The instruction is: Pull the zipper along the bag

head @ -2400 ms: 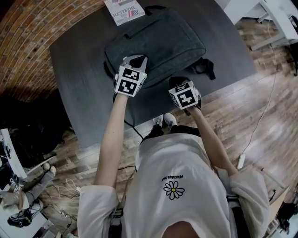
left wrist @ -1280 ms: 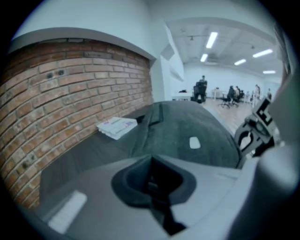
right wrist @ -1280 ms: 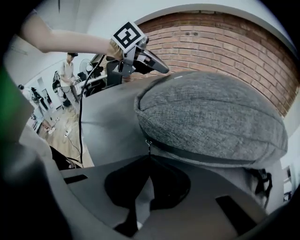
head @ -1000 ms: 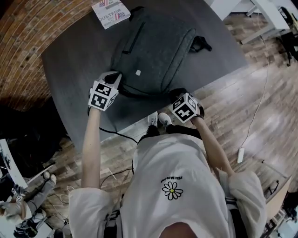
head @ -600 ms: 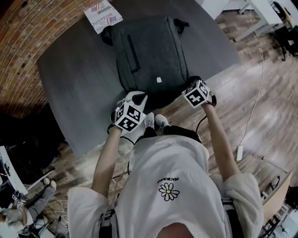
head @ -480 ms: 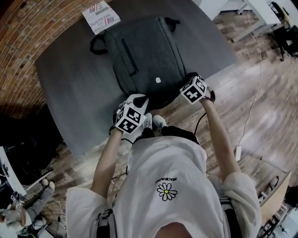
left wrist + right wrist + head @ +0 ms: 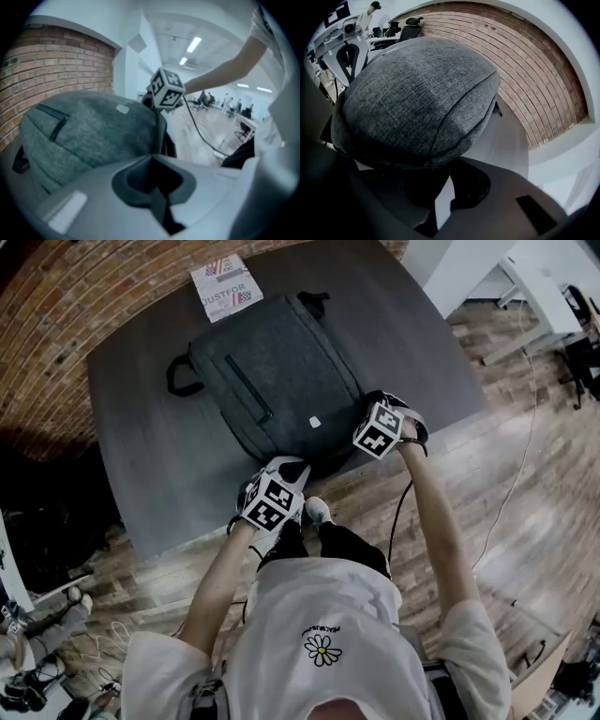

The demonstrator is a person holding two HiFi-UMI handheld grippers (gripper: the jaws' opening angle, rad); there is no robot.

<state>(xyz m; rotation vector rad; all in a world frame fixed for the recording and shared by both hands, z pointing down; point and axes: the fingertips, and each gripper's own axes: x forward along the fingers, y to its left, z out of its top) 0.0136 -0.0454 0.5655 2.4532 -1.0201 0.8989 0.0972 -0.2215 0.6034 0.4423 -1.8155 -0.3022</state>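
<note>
Grey woven fabric covered the rounded bag [image 7: 281,381], which lay flat on the dark matte worktop [image 7: 150,465]. A slanted pocket zipper [image 7: 248,390] and a small pale label [image 7: 316,422] marked its face. The left gripper [image 7: 155,187] sat at its near edge and the right gripper [image 7: 442,190] at its near right corner, both with fingers pressed together.

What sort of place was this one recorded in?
Probably an open-plan office or lab: a brick wall behind the dark table, office chairs further back, and strip lights on the ceiling.
</note>
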